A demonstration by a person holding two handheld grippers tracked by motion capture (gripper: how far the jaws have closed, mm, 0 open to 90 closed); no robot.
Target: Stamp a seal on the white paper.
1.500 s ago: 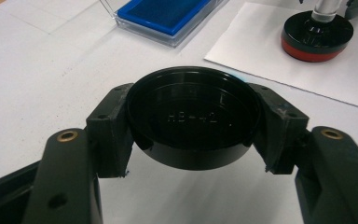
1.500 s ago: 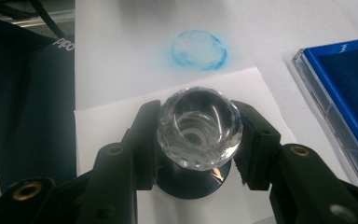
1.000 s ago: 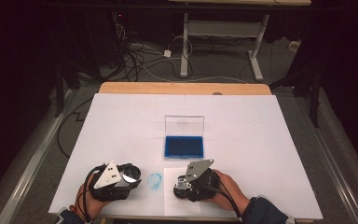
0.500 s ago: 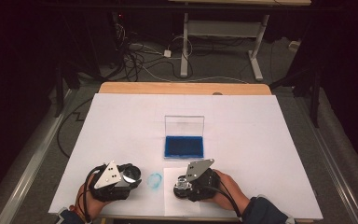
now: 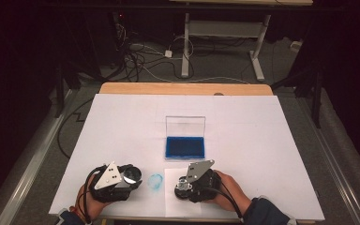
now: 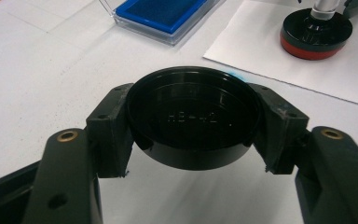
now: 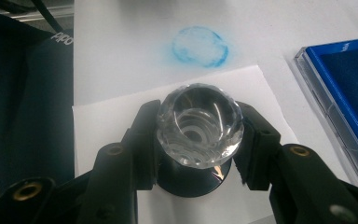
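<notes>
- Nothing differs from the frames a second and half a second back: both hands, the ink pad and the blue smudge sit where they were.
- The room is dark, with cables (image 5: 140, 56) on the floor and a desk frame (image 5: 225, 42) behind the table.
- The table (image 5: 183, 88) has a wooden far edge and is covered by a white sheet (image 5: 262, 140) over almost its whole top.
- The ink pad (image 5: 185, 146) lies mid-table in a clear case with its lid (image 5: 185, 125) standing up behind it.
- A smaller paper (image 5: 171, 199) lies at the near edge, under the right hand.
- The blue smudge (image 5: 155, 182), a round print, sits on the sheet between the two grippers.
- The left gripper (image 6: 193, 121) is clamped on a black cap (image 6: 193, 119), hollow side facing its camera, held just above the sheet at the near left.
- The right gripper (image 7: 198, 140) grips the stamp (image 7: 199, 126) by its clear faceted knob; the dark base rests on the paper, near the smudge.
- From the left gripper view the stamp's base shows a red band at the bottom.
</notes>
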